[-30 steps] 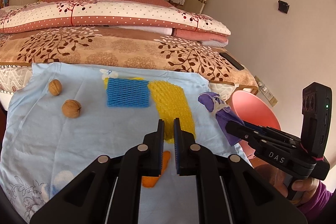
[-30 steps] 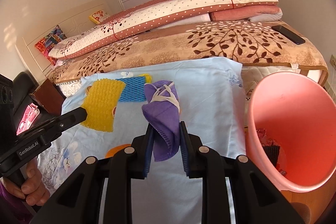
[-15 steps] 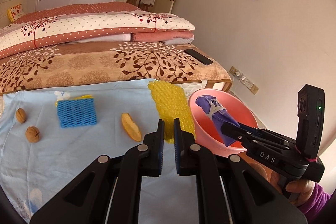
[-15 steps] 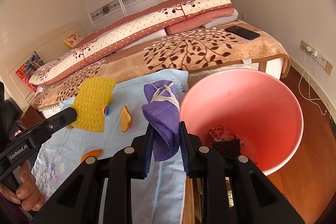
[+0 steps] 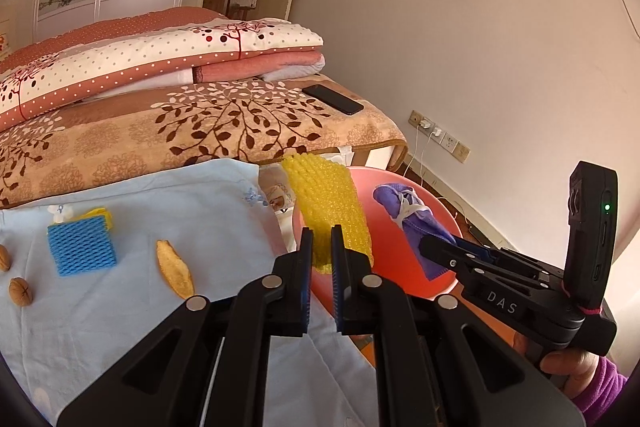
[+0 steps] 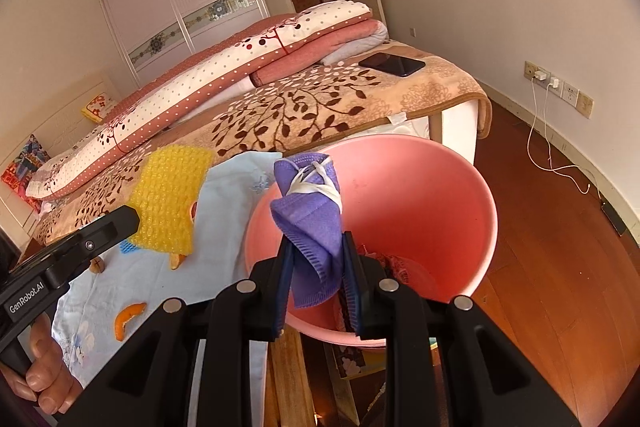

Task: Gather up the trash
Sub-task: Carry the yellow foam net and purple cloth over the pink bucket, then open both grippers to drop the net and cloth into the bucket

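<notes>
Bedding fills the upper half of both views: a leaf-patterned blanket on which a dark phone lies at about one o'clock. Below it a pale blue cloth is spread, and at its four-o'clock edge a pink bucket stands on the wooden floor.

The yellow foam net is pinched at its lower end by the left gripper, whose jaws are nearly closed on it; the net is held up over the bucket's near rim. The purple mask is clamped by the right gripper, and it hangs within the bucket's mouth.

To finish the step well, each piece should be carried fully inside the rim before the jaws are let go, and the net, being light and springy, is best lowered so that it does not catch on the edge.

Left on the cloth are a blue foam net, an orange peel strip and two walnuts at nine o'clock, seen clearly only from the left wrist. A curled peel at seven o'clock and what is possibly crumpled wrapping in the bucket's bottom are shown only by the right wrist.
</notes>
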Demonstrator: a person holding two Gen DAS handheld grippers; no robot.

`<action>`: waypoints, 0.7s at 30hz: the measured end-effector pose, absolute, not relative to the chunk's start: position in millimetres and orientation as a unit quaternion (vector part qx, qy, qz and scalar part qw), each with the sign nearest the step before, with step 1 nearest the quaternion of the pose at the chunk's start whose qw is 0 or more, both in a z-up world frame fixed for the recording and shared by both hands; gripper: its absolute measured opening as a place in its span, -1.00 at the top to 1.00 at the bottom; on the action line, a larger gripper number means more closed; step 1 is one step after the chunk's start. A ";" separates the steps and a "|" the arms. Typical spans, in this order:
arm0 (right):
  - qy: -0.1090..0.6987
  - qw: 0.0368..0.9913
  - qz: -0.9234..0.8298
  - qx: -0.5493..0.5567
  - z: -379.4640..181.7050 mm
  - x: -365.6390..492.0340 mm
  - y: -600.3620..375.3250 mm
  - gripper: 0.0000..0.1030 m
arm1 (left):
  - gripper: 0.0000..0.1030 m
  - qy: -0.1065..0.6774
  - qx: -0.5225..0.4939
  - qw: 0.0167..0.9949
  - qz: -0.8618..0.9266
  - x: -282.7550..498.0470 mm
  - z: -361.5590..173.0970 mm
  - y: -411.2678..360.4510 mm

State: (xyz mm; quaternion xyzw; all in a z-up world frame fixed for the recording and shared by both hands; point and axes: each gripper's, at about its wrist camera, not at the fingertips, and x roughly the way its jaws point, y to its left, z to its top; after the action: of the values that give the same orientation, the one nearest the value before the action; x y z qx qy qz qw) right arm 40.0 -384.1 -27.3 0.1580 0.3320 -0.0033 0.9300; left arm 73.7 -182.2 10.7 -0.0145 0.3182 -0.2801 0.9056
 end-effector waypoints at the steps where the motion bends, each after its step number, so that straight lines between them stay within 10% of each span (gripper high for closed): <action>1: 0.333 0.929 -0.007 0.160 -28.5 39.5 -387.1 0.55 | 0.84 0.320 -0.012 0.904 -0.282 75.2 9.3 -186.2; 21: 0.352 0.919 -0.039 0.175 -50.5 39.2 -412.7 0.55 | 0.82 0.356 0.023 0.883 -0.304 90.8 -22.4 -239.9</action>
State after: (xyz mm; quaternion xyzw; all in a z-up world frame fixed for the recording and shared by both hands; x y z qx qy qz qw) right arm 39.2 -412.7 -50.5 0.1754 0.3519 -0.0387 0.9187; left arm 90.8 -239.9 -22.4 0.0231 0.3557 -0.3040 0.8835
